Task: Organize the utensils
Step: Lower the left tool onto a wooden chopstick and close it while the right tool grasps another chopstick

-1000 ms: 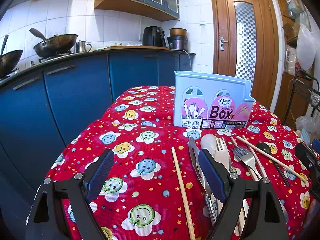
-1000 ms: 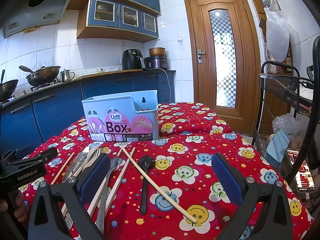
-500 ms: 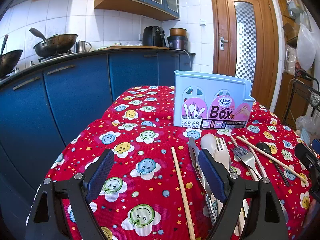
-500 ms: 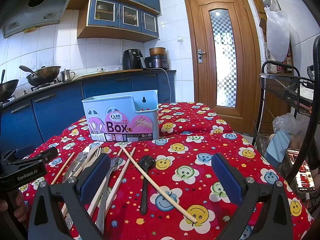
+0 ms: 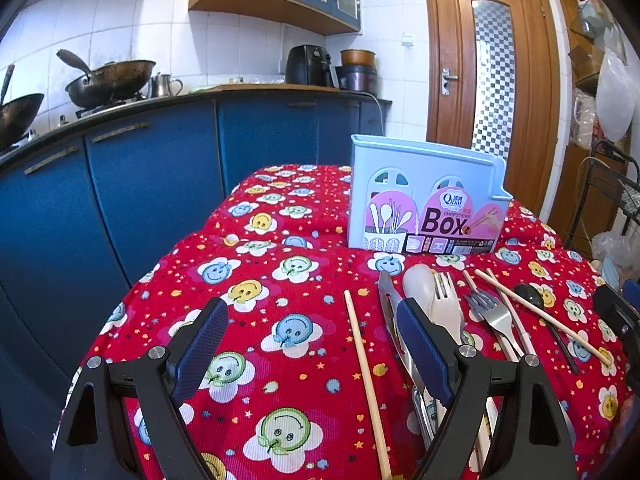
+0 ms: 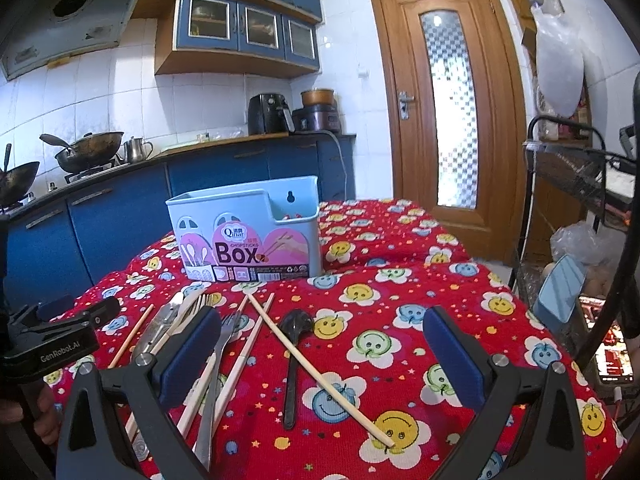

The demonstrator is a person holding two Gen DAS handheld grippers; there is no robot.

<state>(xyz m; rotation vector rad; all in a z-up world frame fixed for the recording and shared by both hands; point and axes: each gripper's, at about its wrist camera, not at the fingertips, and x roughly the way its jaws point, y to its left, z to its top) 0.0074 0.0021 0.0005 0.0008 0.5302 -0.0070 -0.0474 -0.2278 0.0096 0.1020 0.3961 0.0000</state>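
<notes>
A light blue utensil box stands upright at the back of the red tablecloth. In front of it lie loose utensils: a single chopstick, a knife, a cream spoon and cream fork, a steel fork, a black spoon and more chopsticks. My left gripper hangs open above the single chopstick, holding nothing. My right gripper is open over the black spoon and the crossed chopstick, also holding nothing.
Blue kitchen cabinets with woks on the counter run along the left and back. A wooden door is behind the table. A wire rack and bags stand at the right. The tablecloth drops off at the near edges.
</notes>
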